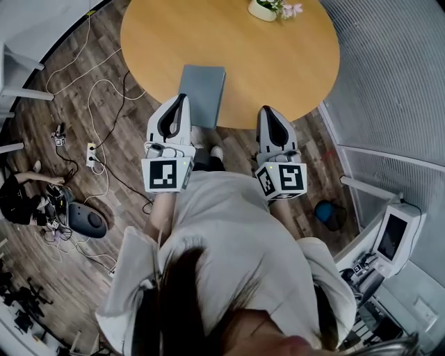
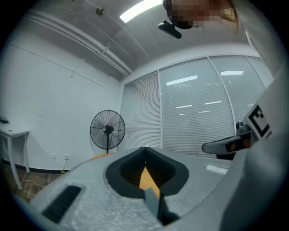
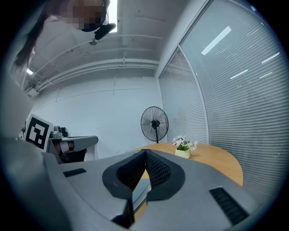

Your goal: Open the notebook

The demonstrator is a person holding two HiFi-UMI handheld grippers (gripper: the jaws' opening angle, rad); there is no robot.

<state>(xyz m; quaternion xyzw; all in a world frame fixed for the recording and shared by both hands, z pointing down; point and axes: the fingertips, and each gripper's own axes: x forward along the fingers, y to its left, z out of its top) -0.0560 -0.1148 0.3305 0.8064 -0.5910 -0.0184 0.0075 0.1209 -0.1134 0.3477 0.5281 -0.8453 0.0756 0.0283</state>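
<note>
The notebook (image 1: 202, 94) is a closed grey-blue book lying flat on the round wooden table (image 1: 278, 62), close to its near edge. My left gripper (image 1: 183, 97) points level over the table's edge with its tip at the notebook's left side; whether it touches, I cannot tell. Its jaws meet at the tip (image 2: 145, 148) and hold nothing. My right gripper (image 1: 265, 109) hovers at the table's edge, well right of the notebook. It is also shut (image 3: 145, 151) and empty.
A small pot of flowers (image 1: 268, 8) (image 3: 183, 151) stands at the table's far side. A pedestal fan (image 2: 107, 131) is beyond the table. Glass walls with blinds (image 1: 389, 76) run on the right. Cables and a power strip (image 1: 90, 153) lie on the floor at left.
</note>
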